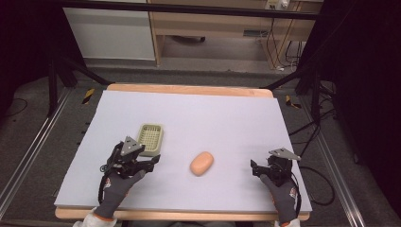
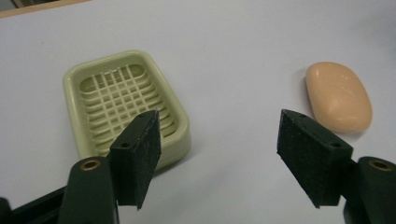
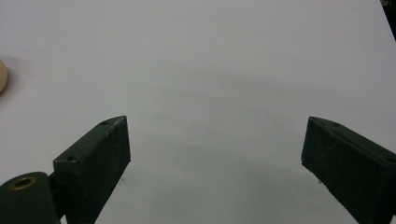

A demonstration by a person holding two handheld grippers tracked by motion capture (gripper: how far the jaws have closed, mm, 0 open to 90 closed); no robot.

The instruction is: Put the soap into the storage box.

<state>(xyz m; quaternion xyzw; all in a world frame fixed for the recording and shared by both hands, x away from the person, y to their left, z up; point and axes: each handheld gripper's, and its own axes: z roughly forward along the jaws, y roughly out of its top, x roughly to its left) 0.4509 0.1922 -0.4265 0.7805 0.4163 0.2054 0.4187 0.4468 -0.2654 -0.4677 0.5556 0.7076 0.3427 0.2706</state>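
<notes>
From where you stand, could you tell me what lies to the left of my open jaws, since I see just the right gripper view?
Observer: A peach soap bar lies on the white table cover, between the two grippers.
Operator: Thank you. Is there anything beyond it?
Observer: Yes, a pale green soap dish with a slatted grid floor sits empty, apart from the soap.
Operator: And where is the left gripper, please?
Observer: The left gripper is just on the person's side of the dish, jaws open, with one jaw overlapping the dish's near corner in its own view.
</notes>
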